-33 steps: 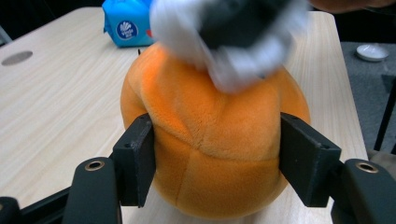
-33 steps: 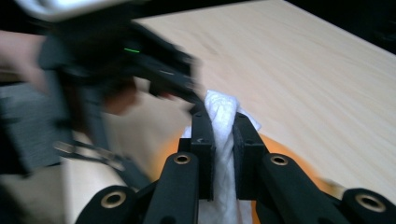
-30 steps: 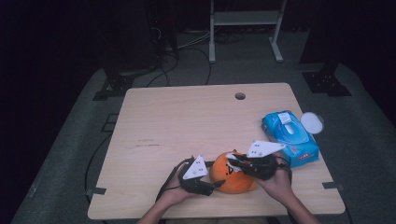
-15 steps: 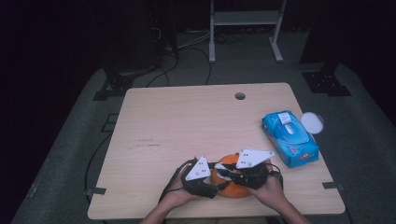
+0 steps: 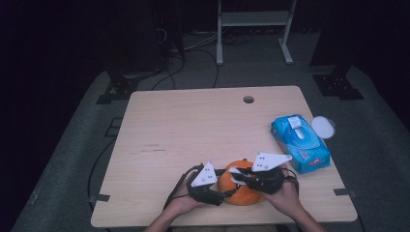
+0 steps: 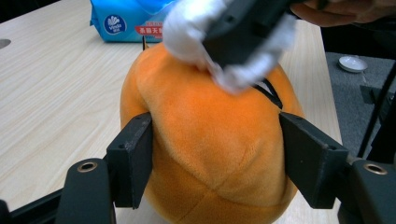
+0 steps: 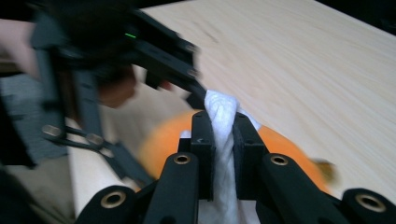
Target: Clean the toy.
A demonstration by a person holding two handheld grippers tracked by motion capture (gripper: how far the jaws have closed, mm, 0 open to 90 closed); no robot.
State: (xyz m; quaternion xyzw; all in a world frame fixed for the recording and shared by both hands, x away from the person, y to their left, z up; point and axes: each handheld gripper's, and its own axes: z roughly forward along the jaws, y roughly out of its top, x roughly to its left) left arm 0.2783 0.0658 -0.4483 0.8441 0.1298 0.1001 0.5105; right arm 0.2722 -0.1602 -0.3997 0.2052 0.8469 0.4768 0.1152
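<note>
High view: orange plush toy (image 5: 239, 189) sits near front edge of tabletop (image 5: 193, 130), between left gripper (image 5: 216, 193) and right gripper (image 5: 240, 175). Blue wipes pack (image 5: 300, 142) lies to the right, well apart from the toy; white lid (image 5: 323, 126) lies beyond it, off the tabletop edge. Jaw contact can't be read from up here.

Left gripper view: toy (image 6: 210, 140) sits between the two jaws, one pad on each flank, both pressing the plush; jaws have just been closing on it. Left gripper (image 6: 215, 154) thus grips the toy at mid width. Right gripper comes in from above w/ a white tissue (image 6: 233, 70) touching the toy's top.

Right gripper view: right gripper (image 7: 223, 135) has jaws clamped tight on the tissue (image 7: 222, 116), which bunches out past the tips. Toy (image 7: 280, 144) lies directly under the jaws, blurred.
</note>
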